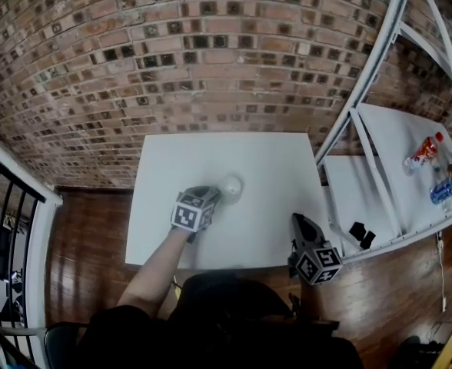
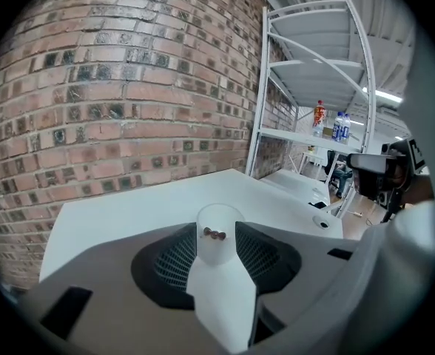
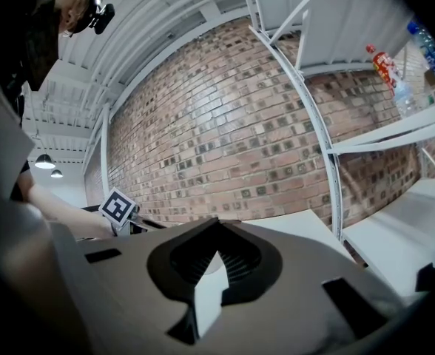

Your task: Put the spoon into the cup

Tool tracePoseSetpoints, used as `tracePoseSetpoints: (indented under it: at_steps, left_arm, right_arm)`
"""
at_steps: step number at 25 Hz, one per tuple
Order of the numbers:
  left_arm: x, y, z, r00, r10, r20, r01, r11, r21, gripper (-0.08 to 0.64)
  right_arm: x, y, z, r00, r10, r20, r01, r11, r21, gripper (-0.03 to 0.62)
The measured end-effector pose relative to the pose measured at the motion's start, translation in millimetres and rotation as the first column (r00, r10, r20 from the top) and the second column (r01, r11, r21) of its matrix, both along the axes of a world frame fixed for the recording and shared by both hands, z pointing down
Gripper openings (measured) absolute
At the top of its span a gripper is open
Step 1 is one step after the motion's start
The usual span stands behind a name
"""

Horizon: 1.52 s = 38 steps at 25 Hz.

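Note:
A translucent white cup (image 1: 231,184) stands upright near the middle of the white table (image 1: 211,152). In the left gripper view the cup (image 2: 211,254) sits between the two fingertips of my left gripper (image 2: 216,228), which stand close to its wall without pressing on it. A small brown piece (image 2: 214,234) shows at the cup's rim; I cannot tell whether it is the spoon. My left gripper (image 1: 214,193) reaches the cup from the near side. My right gripper (image 1: 299,221) is shut and empty at the table's front right edge, its tips (image 3: 217,256) meeting.
A white metal rack (image 1: 364,91) stands to the right of the table, with bottles (image 1: 426,154) on its shelf and small black items (image 1: 360,234) lower down. A brick wall (image 1: 172,52) backs the table. A black railing (image 1: 3,198) runs along the left.

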<state>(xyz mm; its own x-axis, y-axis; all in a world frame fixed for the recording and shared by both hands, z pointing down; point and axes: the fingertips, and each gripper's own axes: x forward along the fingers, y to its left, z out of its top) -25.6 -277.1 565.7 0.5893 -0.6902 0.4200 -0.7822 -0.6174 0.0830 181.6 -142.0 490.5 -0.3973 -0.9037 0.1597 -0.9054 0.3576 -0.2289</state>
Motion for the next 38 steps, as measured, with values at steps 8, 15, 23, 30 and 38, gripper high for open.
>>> tracePoseSetpoints:
  at_steps: [8,15,23,30,38]
  left_arm:
    - [-18.7,12.2,-26.1,0.998,-0.028,-0.058,0.03,0.998,0.049,0.167]
    - [-40.1,24.3,-46.3,0.995,-0.037,-0.096,0.047,0.994,0.099,0.167]
    - [-112.7,38.0,-67.1,0.961,-0.196,-0.197,0.231,0.957,0.176,0.053]
    - [-153.9,71.9,-87.0,0.93,-0.248,-0.27,0.313,0.921,0.233,0.003]
    - [-159.9,101.4,-104.2,0.926,-0.201,-0.319,0.294,0.914,0.278,0.003]
  right_arm:
    - [-12.9,-2.5,0.7,0.999,-0.04,0.004,0.04,0.999,0.002,0.005]
    - [-31.8,-9.7,0.4,0.996,-0.094,-0.001,0.094,0.996,0.005,0.005]
    - [-42.4,-14.6,2.9,0.991,-0.134,-0.022,0.134,0.991,-0.011,0.005]
    - [-34.1,-20.9,6.4,0.992,-0.121,-0.02,0.12,0.993,-0.021,0.005]
    - [-33.6,-13.4,14.7,0.994,-0.102,-0.035,0.101,0.994,-0.033,0.005]
